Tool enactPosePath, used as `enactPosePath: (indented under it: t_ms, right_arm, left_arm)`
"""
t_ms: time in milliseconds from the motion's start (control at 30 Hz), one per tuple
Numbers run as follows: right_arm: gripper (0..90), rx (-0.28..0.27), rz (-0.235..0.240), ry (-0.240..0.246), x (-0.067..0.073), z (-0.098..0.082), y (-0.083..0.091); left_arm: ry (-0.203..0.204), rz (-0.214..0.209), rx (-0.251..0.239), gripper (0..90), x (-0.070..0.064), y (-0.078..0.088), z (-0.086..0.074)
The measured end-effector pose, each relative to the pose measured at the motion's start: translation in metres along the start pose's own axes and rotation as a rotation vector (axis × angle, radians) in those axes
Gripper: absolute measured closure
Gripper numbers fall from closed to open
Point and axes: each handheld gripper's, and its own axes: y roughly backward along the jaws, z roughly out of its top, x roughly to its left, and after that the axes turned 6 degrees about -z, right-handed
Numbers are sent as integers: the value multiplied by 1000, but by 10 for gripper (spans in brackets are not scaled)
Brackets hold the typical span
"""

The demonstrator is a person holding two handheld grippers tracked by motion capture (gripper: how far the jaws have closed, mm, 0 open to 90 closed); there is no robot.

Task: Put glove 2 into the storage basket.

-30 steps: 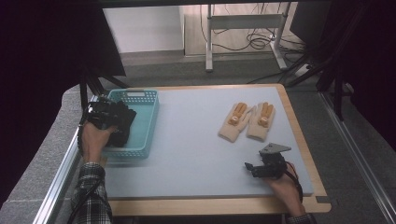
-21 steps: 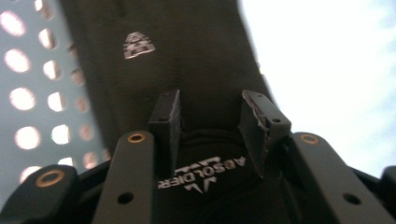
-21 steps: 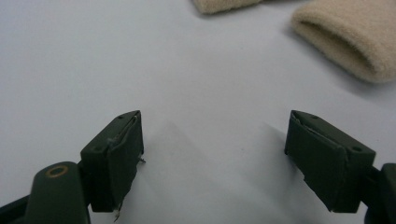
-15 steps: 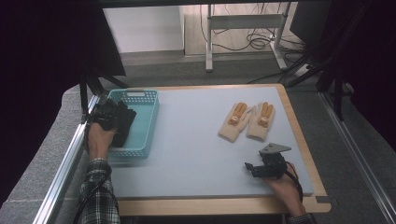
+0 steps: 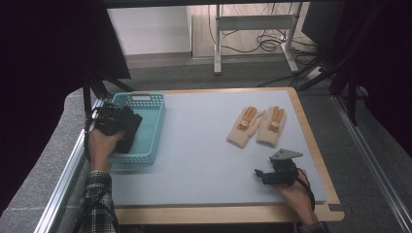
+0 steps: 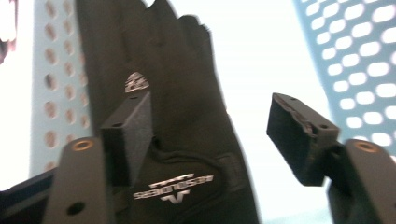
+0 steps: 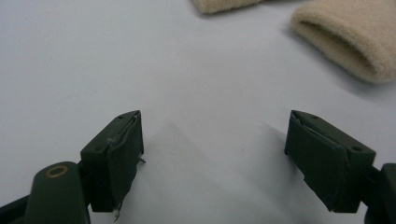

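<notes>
black glove lies in the teal basket at the table's far left. left gripper hangs over it, jaws just reopened and parted, glove under and between them, pads not pressing. right gripper sits near right on the table, jaws wide, nothing between. two tan gloves lie side by side at far right, just beyond it.

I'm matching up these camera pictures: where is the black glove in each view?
High view: black glove at left, in the teal basket.
Left gripper view: the glove fills the centre, below the open left gripper.
Right gripper view: not in it; beige gloves at the top.
Shared landmark: the basket's perforated wall.
</notes>
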Motion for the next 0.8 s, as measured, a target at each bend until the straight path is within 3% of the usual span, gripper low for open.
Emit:
enactPosePath:
  t_ms: [133, 333, 800]
  right_arm:
    - [188, 0, -1, 0, 0, 0, 0]
    - [188, -1, -2, 3, 0, 0, 0]
    - [188, -1, -4, -2, 1, 0, 0]
  left_arm:
    - [-20, -66, -65, 216, -11, 6, -5]
    - [-56, -132, -138, 131, -30, 16, -12]
    - [-211, -251, -238, 47, -95, 39, -33]
